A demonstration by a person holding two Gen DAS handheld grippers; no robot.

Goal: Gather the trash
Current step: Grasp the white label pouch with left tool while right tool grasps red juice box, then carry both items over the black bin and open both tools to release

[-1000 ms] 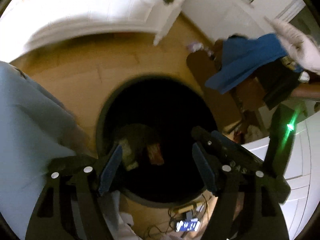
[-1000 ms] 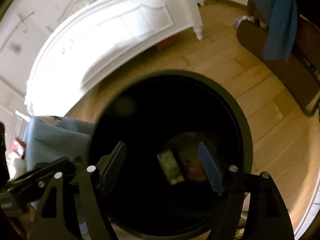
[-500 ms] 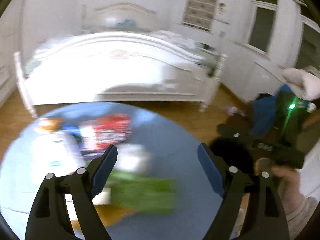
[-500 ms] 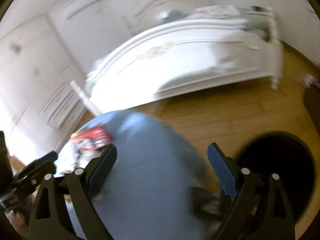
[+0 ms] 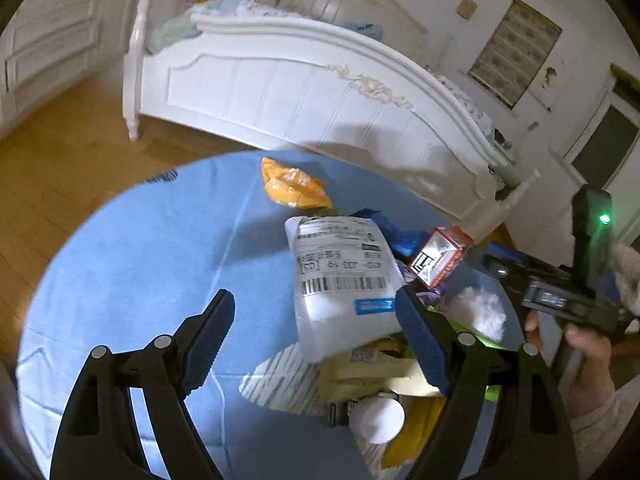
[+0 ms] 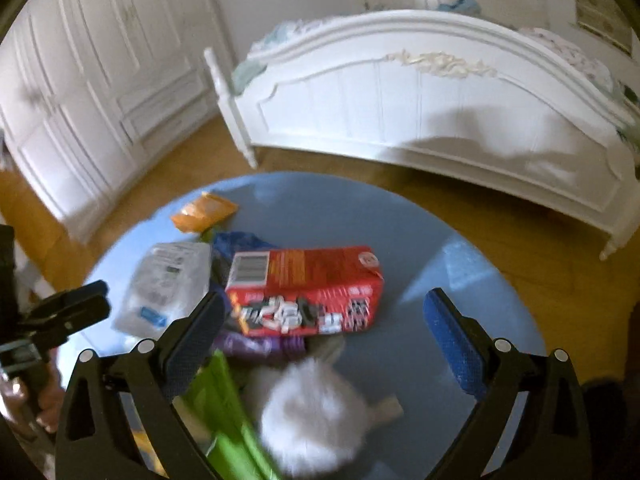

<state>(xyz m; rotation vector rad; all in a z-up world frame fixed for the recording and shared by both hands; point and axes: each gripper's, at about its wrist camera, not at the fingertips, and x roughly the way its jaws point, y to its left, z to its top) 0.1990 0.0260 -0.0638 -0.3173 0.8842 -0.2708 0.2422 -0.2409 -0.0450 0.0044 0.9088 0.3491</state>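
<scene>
Both grippers, left gripper (image 5: 314, 334) and right gripper (image 6: 320, 330), are gaping apart, holding nothing; a blurry white fluffy ball (image 6: 316, 412) is hiding trash below the right one.

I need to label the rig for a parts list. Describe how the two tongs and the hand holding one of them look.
Both the left tongs and right tongs are matte black plastic frames with cut-out slots, silver round screws at the joints and blue textured pads. The right unit's black body carries a green light. The bare hand gripping it has a pale knit cuff.
</scene>
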